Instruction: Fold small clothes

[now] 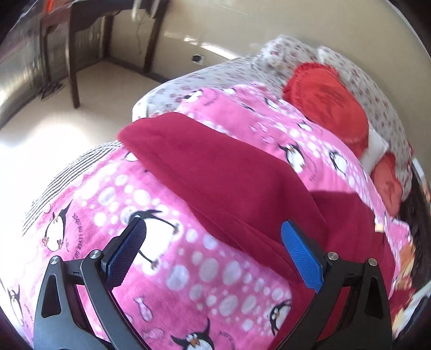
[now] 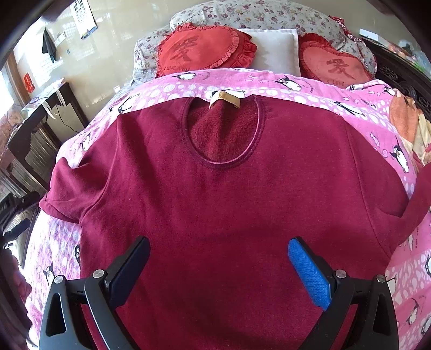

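Note:
A dark red long-sleeved fleece top (image 2: pixel 223 193) lies flat on a pink penguin blanket (image 2: pixel 309 88), neck opening and tan label (image 2: pixel 225 100) toward the pillows. Its left sleeve (image 2: pixel 67 193) is folded in short; the right sleeve (image 2: pixel 423 193) runs off the right side. My right gripper (image 2: pixel 219 258) is open and empty, hovering over the top's lower middle. In the left wrist view the top (image 1: pixel 215 172) crosses the blanket (image 1: pixel 188 269) diagonally. My left gripper (image 1: pixel 212 242) is open and empty above the top's left edge, its right finger over the red cloth.
Two red heart cushions (image 2: pixel 204 51) (image 2: pixel 334 64), a white pillow (image 2: pixel 274 48) and a flowered quilt (image 2: pixel 256 13) lie at the bed's head. A dark desk (image 2: pixel 40 107) stands to the left. An orange cloth (image 2: pixel 406 118) lies at the right. The pale floor (image 1: pixel 94 88) lies beyond the bed's edge.

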### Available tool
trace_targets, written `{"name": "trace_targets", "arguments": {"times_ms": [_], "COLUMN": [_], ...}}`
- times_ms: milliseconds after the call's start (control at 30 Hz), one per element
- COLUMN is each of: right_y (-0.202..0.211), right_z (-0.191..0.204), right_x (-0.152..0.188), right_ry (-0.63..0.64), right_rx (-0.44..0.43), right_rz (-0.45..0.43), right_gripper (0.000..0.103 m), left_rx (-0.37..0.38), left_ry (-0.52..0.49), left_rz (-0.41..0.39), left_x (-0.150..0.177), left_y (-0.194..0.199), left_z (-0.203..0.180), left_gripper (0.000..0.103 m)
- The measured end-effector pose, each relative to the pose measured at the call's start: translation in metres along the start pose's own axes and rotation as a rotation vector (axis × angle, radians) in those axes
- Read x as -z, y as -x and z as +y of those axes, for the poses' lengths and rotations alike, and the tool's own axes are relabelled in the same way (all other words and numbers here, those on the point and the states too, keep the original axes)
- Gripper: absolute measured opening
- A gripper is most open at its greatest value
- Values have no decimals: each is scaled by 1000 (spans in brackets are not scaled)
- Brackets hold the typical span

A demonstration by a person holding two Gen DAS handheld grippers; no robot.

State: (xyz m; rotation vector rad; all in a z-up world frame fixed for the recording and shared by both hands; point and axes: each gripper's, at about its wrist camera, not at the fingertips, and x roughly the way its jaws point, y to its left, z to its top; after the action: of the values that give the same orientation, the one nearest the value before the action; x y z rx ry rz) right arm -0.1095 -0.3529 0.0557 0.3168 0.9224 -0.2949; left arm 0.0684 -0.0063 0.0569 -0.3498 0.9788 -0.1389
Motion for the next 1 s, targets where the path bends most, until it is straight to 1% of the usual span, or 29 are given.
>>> {"name": "trace_targets", "arguments": {"times_ms": [100, 133, 200, 233, 300, 367, 400, 433, 500, 533, 567, 600, 633, 667, 733, 800, 900, 1000], "right_y": [-5, -7, -11, -13, -17, -21, -23, -24, -27, -29, -30, -31, -31, -31, -29, -26, -21, -11], "right_z": [5, 6, 9, 9, 12, 14, 14, 15, 16, 16, 16, 16, 16, 17, 17, 14, 2, -15], "right_x": [0, 0, 1, 1, 0, 0, -1, -1, -1, -1, -1, -2, -2, -2, -3, -4, -8, -11], "right_ry": [8, 10, 14, 15, 21, 28, 29, 29, 25, 21, 17, 17, 16, 17, 21, 18, -11, -61], "right_rx": [-5, -7, -9, -10, -10, -7, -7, -8, -9, -11, -13, -15, -17, -18, -20, -19, -18, -19], "right_rz": [15, 18, 32, 38, 48, 55, 59, 61, 66, 69, 73, 73, 73, 71, 60, 48, 33, 12], "right_gripper": [102, 102, 102, 102, 102, 102, 102, 102, 102, 102, 102, 102, 102, 102, 102, 102, 102, 102], "left_rx": [2, 8, 13, 16, 9, 10, 11, -2, -39, -44, -51, -54, -41, -25, -10, 33, 131, 251], "left_ry": [141, 180, 229, 246, 252, 232, 214, 191, 147, 134, 134, 147, 168, 183, 189, 160, 75, -52], "left_rz": [27, 36, 59, 65, 42, 22, 21, 23, 13, 15, 27, 29, 25, 27, 2, -49, -95, -116], "left_x": [-19, -25, -35, -40, -49, -57, -59, -61, -64, -67, -68, -70, -70, -71, -71, -69, -63, -46], "left_y": [-21, -29, -45, -52, -58, -62, -65, -69, -75, -81, -84, -86, -84, -81, -63, -37, 4, 40], "left_z": [34, 43, 55, 58, 59, 56, 53, 50, 46, 46, 48, 51, 55, 58, 54, 41, -2, -66], "left_gripper": [93, 90, 89, 87, 85, 85, 83, 78, 60, 40, 25, 22, 15, 11, 9, 9, 8, 8]}}
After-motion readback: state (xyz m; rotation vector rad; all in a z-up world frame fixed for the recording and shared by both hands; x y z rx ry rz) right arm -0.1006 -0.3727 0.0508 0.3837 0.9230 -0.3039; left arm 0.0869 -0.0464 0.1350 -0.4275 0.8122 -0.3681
